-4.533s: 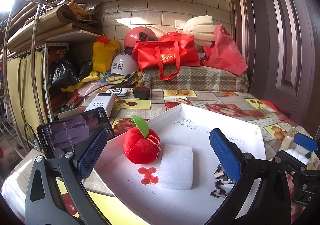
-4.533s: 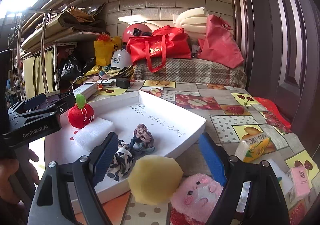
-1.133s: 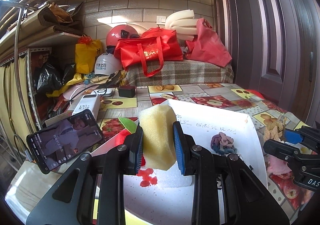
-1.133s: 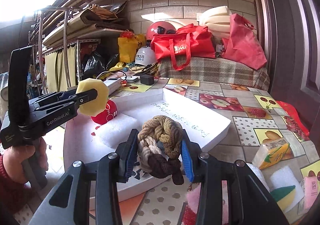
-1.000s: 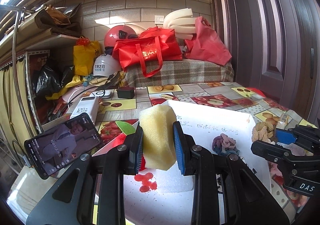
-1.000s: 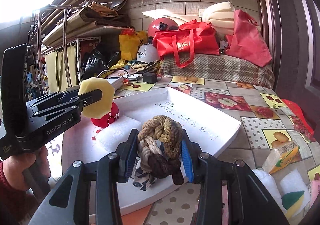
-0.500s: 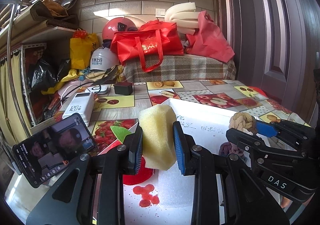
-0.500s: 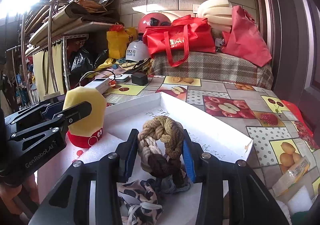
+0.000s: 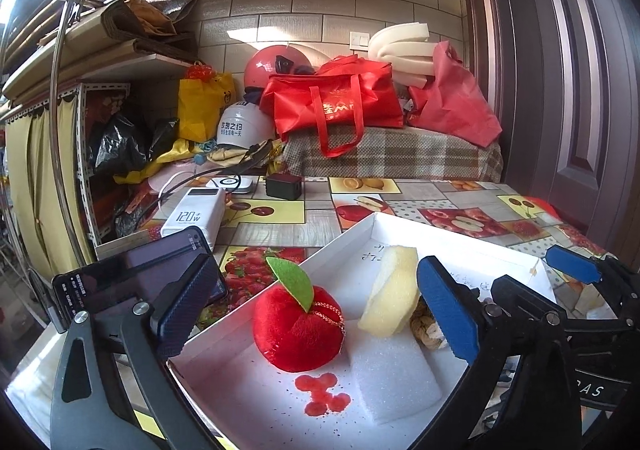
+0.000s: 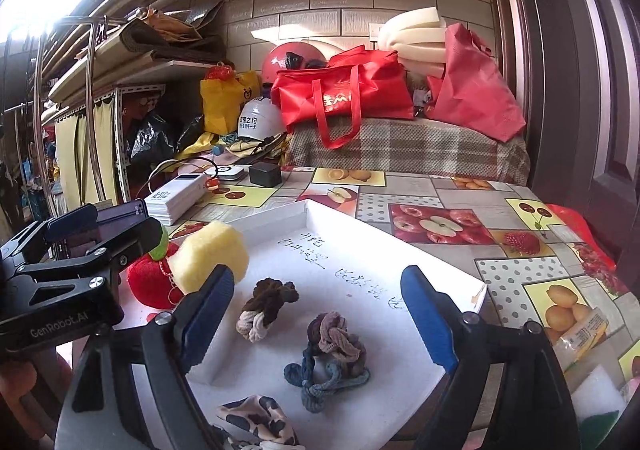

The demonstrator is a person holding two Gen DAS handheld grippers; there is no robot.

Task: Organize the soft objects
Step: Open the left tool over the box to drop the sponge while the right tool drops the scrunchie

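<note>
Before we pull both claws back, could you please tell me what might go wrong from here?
1. The yellow sponge stands tilted on edge by the white foam block, close to the open left claw's right finger; withdrawing could topple it.
2. The brown knotted rope lies just ahead of the open right claw, which might snag it.

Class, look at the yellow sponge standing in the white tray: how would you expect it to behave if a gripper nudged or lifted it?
The yellow sponge stands tilted on edge against the white foam block, so a nudge would probably topple it. Its porous foam look suggests it is light and would squash under a squeeze. Its rough surface probably will not slip.
</note>
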